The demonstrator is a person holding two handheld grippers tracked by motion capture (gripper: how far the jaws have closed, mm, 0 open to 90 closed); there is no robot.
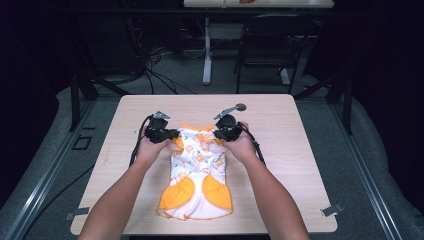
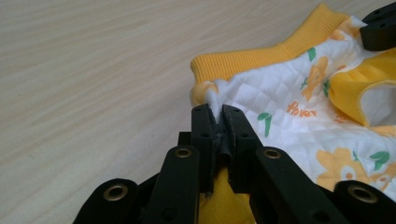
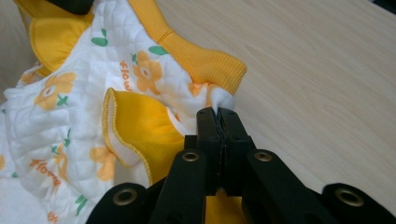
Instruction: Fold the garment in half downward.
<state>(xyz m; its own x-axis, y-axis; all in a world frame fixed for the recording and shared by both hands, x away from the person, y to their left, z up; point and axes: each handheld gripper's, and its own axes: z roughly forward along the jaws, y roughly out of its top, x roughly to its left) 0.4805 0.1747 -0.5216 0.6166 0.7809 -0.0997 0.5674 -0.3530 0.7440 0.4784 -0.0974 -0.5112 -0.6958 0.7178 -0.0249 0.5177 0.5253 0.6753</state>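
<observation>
Lying flat on the wooden worktop is a small white top with orange flowers, green leaves and yellow trim. It sits in the middle of the worktop, with its yellow ribbed neck band at the far end and its two round yellow patches at the near end, close to the person. The left tongs are pinched tight on a little fold of white cloth at the left corner of the top, just under the neck band. In the left gripper view the left tongs have the cloth squeezed between both black jaws, with no gap. The right tongs are pinched tight on the other corner of the top in the same way. In the right gripper view the right tongs hold a small bit of white cloth beside the yellow band. A yellow frilly sleeve lies just next to them. Both hands hold the grippers, one at each side of the top.
</observation>
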